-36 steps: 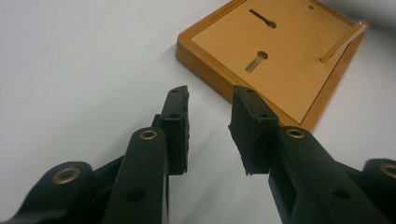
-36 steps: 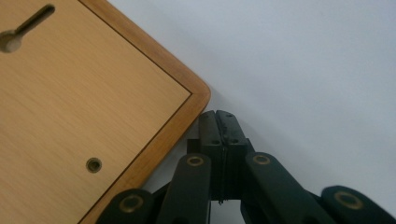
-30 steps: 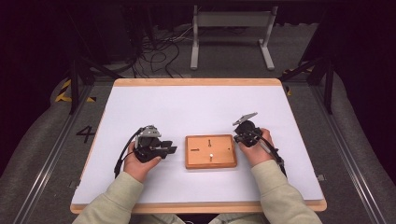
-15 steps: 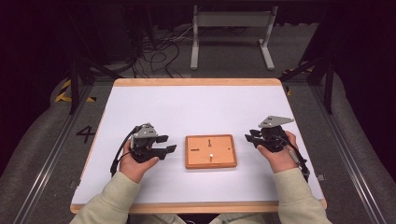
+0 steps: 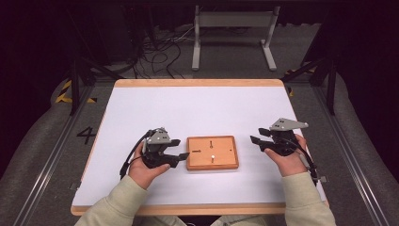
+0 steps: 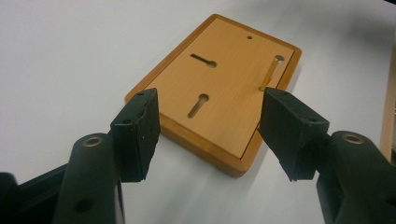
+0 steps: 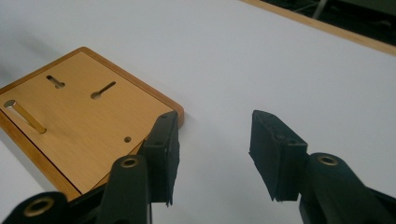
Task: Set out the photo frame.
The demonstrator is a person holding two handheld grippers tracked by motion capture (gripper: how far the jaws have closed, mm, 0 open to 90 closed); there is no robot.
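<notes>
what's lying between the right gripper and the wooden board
Nothing: in the high view, just bare white table separates the right gripper from the wooden board.

High view overhead, facing forward-down; both gripper views close, low, sharing wooden board.

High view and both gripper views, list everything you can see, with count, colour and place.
wooden board: one, orange-brown, slotted, flat on the table's near middle, between the two claws
metal pin: one, brass-coloured, standing up from the board
table: one, white top with a wooden edge, centre
metal stand: one, grey, on the floor beyond the table
cables: several, black, on the floor beyond the table at left
left claw: one, black, open, just left of the board, nothing between its jaws
right claw: one, black, open, right of the board, apart from it
sleeves: two, pale beige, bottom edge
</notes>
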